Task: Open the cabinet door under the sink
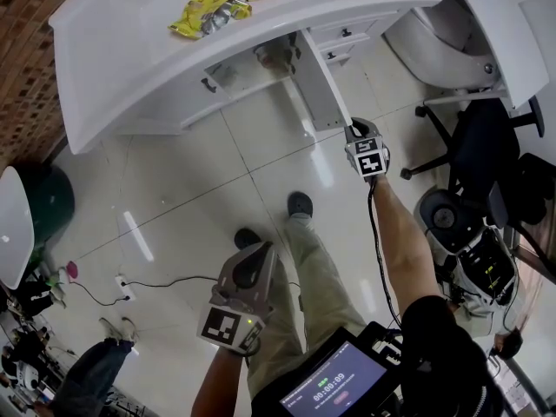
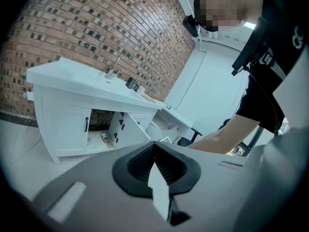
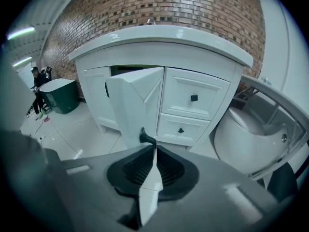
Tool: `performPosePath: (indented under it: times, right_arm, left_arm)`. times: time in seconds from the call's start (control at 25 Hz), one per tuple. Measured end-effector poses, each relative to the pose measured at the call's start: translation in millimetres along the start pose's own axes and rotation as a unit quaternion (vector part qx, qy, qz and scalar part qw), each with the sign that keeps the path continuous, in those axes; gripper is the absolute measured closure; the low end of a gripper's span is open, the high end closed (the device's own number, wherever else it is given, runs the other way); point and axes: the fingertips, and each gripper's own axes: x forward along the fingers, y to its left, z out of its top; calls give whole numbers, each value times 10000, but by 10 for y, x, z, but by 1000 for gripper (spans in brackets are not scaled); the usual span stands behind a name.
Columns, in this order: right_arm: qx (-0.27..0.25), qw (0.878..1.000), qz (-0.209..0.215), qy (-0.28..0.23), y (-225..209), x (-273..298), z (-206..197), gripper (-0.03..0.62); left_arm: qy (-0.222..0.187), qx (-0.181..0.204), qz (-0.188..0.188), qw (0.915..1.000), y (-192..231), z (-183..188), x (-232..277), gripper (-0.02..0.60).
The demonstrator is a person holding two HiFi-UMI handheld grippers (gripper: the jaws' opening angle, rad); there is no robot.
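Swung out from the sink cabinet's (image 3: 203, 62) front, the cabinet door (image 1: 321, 81) looked stiff yet light, best held by its free-edge handle (image 3: 145, 137), which the right gripper (image 1: 354, 133) pinched; the left gripper's (image 1: 254, 263) jaws met on nothing.

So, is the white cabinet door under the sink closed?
No, the white cabinet door stands swung open, with the right gripper shut on its black handle.

The person wears a black sleeve (image 1: 439, 337), khaki trousers (image 1: 317, 276) and dark shoes (image 1: 300, 204); left gripper (image 2: 155, 146) grey.
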Motion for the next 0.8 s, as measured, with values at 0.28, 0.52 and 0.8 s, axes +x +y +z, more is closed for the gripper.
performPosePath:
  times: [0.28,0.52,0.8]
  right_arm:
    - [122,9996,-79,246,13,-89,-209,582]
    - [404,9987,-115,304,100,-270,-392,582]
    - [682,9974,-226,-5,143,-547,-44,582]
  left_arm:
    - [-20,-31,90,10000,94,-14,-119,565]
    - [-27,4,99,9999,69,-18,-249,565]
    - [-94,170,-10,9998,-12,41,-404,565]
